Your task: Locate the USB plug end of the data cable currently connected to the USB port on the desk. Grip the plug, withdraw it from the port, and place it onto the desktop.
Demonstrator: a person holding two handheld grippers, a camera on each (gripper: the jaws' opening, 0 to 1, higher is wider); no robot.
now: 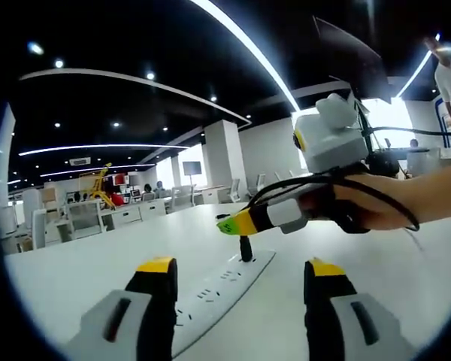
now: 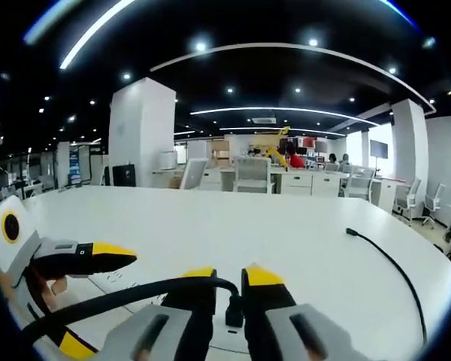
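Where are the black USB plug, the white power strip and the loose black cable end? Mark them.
Black USB plug [image 2: 234,312]: right gripper view, plug body between the tool's jaws.
White power strip [image 1: 218,289]: left gripper view, top face.
Loose black cable end [image 2: 352,232]: right gripper view, connector tip.

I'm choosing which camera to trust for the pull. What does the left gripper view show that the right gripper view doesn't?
Left gripper view: the right claw from the side, held in a hand, its tip just above the black plug.
Right gripper view: the plug seen between the right claw's jaws, and a loose black cable end lying on the white desktop.
Shared: the plug, the white power strip and the desktop.
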